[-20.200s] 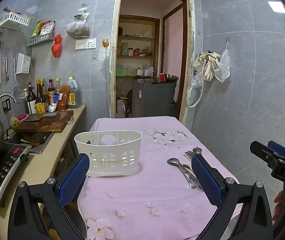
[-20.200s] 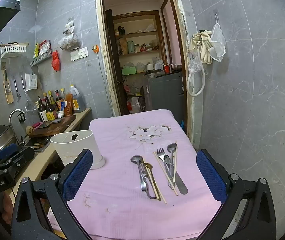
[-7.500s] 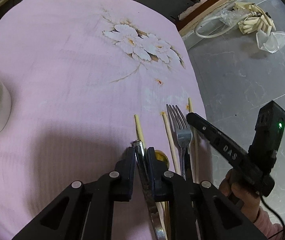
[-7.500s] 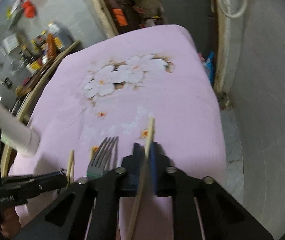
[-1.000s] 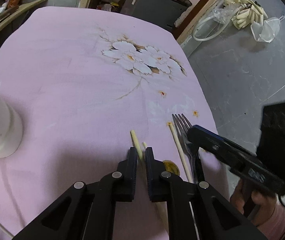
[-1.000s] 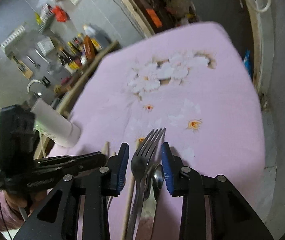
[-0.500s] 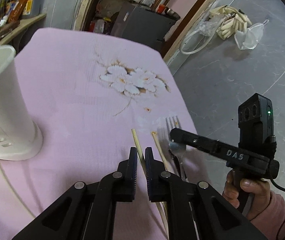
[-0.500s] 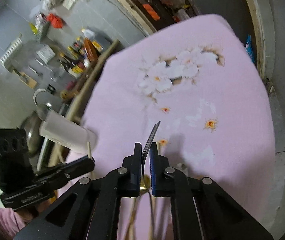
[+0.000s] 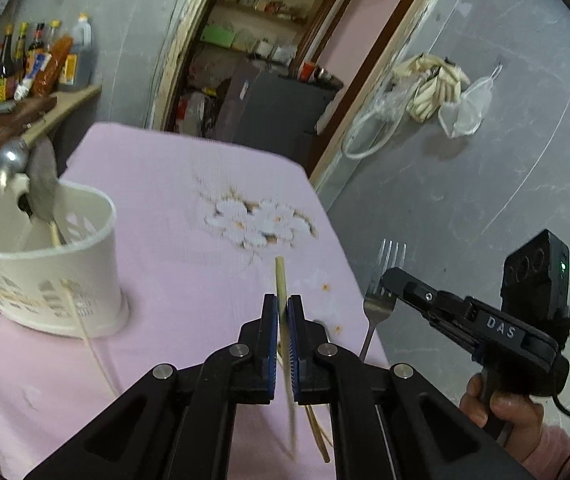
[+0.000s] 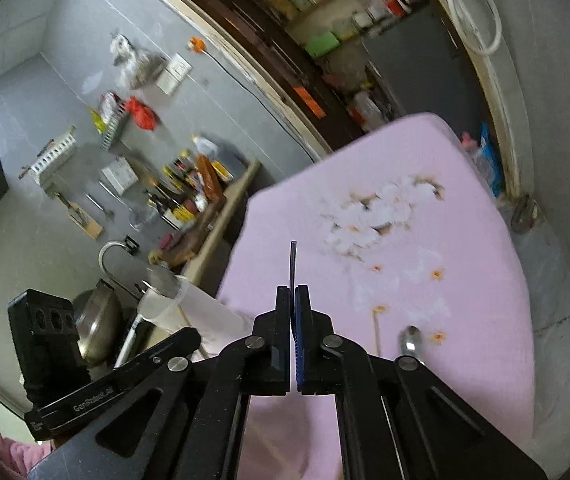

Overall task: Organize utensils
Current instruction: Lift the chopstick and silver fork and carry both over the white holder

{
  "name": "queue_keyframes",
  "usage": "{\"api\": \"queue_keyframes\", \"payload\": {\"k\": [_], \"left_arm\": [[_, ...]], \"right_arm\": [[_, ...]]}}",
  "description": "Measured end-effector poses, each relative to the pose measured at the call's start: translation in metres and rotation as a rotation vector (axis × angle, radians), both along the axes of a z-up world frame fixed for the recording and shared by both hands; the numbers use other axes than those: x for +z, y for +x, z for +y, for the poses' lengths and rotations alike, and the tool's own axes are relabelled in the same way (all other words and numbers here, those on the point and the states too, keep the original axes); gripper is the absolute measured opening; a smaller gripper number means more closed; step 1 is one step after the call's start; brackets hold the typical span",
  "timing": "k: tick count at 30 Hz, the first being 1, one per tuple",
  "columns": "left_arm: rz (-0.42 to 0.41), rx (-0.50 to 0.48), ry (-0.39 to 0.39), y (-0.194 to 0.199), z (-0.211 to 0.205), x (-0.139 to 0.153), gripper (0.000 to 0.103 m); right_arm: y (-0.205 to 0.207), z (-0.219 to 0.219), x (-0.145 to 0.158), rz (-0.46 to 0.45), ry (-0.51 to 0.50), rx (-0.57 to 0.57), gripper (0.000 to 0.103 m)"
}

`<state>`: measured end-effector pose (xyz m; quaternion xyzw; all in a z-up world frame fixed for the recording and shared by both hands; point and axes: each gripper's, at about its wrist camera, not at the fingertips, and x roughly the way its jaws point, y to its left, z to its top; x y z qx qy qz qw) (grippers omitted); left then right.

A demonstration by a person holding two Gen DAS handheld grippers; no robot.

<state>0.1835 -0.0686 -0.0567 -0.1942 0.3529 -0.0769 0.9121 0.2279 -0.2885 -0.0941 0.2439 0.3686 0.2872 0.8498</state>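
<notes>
Left black gripper [image 9: 283,312] is clamping a pale wooden chopstick [image 9: 281,280] between its jaws – right gripper [image 10: 293,308] is pinching a silver metal fork [image 9: 381,300].

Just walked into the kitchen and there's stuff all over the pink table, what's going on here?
A person is sorting cutlery with a handheld gripper in each hand. The left gripper is shut on a chopstick, and the right gripper is shut on a fork, both lifted off the pink tablecloth. The white utensil holder already has a spoon in it. Another spoon and a chopstick lie on the cloth.
</notes>
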Motion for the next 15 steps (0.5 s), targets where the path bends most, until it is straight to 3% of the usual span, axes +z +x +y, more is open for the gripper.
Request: {"api": "queue_keyframes", "payload": {"k": [7,15], "left_arm": [[-0.122,0.053,0.015,-0.012,0.043,0.054,0.005],[-0.242,0.134,0.046,-0.016,0.124,0.114,0.005]], "right_arm": [[-0.011,0.04,0.054,-0.117,0.084,0.012,0.002],[-0.01,0.108,0.115,-0.268,0.205,0.07,0.002]]}}
